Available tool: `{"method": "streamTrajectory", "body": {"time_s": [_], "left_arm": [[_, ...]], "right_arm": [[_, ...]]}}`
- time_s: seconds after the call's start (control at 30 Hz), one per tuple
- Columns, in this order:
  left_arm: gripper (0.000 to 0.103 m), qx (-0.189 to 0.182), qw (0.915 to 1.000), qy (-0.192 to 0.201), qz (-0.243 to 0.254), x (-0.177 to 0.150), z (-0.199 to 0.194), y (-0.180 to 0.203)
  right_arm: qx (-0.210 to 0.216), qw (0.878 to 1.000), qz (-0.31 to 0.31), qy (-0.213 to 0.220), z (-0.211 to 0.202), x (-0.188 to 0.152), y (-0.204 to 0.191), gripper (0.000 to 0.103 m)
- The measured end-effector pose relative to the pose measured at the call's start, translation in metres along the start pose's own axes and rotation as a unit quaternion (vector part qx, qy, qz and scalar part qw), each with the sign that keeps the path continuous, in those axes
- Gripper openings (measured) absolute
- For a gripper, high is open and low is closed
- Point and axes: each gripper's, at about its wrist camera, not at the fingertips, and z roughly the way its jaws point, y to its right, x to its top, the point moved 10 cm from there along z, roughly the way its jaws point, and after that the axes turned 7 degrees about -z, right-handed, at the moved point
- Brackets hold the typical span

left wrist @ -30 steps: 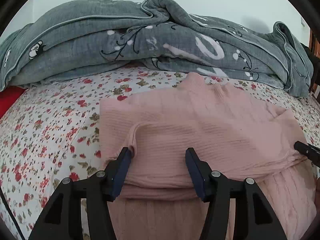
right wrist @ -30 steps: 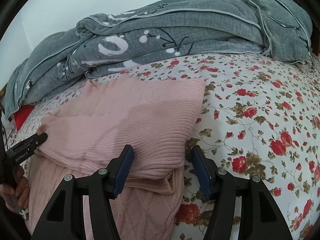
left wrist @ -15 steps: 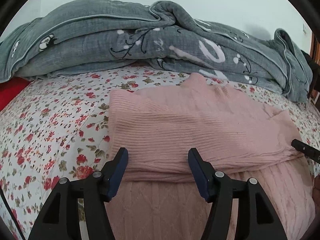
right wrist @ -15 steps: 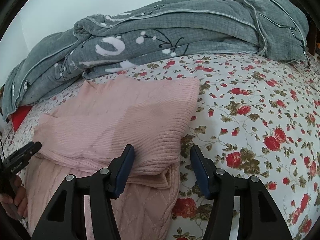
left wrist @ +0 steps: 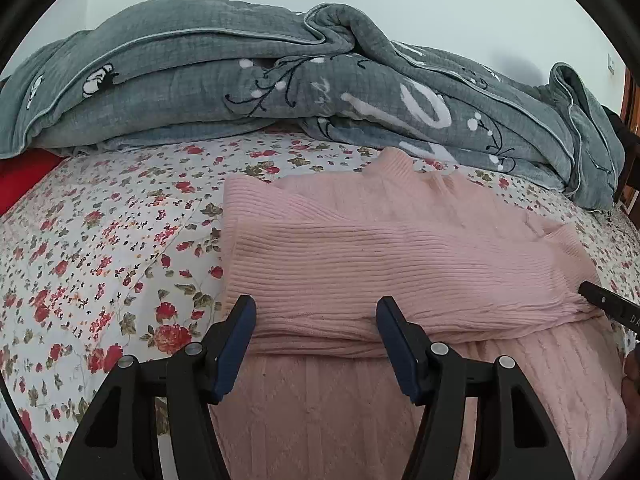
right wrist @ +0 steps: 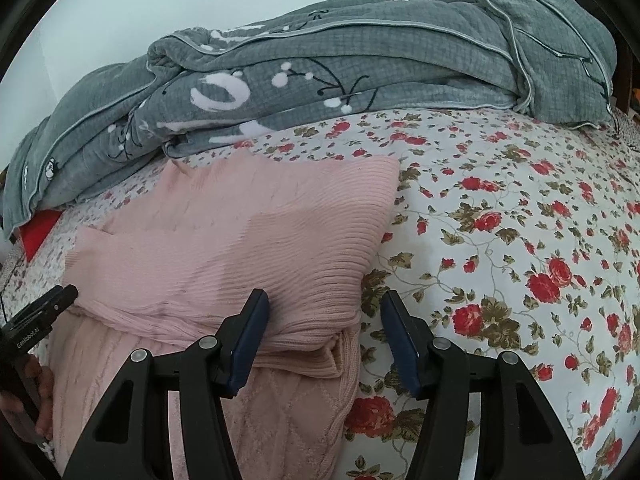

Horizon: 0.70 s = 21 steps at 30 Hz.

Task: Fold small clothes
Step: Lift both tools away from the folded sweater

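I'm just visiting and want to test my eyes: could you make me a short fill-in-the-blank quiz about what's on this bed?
1. The sweater lying folded on the bed is ____ in colour.
2. The bedsheet is printed with red ____.
3. The quilt heaped behind the sweater is ____ in colour.
4. Between the open fingers of the left gripper and the right gripper, the cloth is not ____.

Missing words: pink; flowers; grey; gripped

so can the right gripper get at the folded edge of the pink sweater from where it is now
Probably yes. The right gripper is open with the pink sweater's folded edge just ahead, partly between its fingers. Nothing lies in the way, and the left gripper sits off at the far end.
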Motion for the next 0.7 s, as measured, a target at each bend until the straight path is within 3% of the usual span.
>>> {"method": "streamTrajectory", "body": {"time_s": [0.27, 0.37, 0.47, 0.6, 0.7], "left_arm": [[0.061, -0.014, 0.9998, -0.007, -0.015, -0.007, -0.005, -0.003], [0.061, -0.023, 0.9992, -0.025, -0.018, -0.016, -0.006, -0.004], [0.061, -0.009, 0.9994, -0.03, -0.013, -0.024, -0.008, -0.005], [0.061, -0.01, 0.9997, -0.022, -0.005, -0.032, -0.02, -0.002], [0.061, -0.009, 0.9998, -0.019, 0.001, -0.041, -0.029, -0.002]], "right_arm": [[0.023, 0.999, 0.028, 0.015, -0.008, 0.0, 0.003, 0.056], [0.021, 0.999, 0.039, 0.029, -0.014, 0.002, 0.007, 0.04], [0.003, 0.998, 0.029, 0.049, -0.026, 0.006, 0.005, 0.034], [-0.011, 0.998, -0.013, 0.06, -0.046, 0.002, -0.013, 0.034], [-0.02, 0.997, -0.021, 0.066, -0.065, -0.02, -0.02, 0.036]]}}
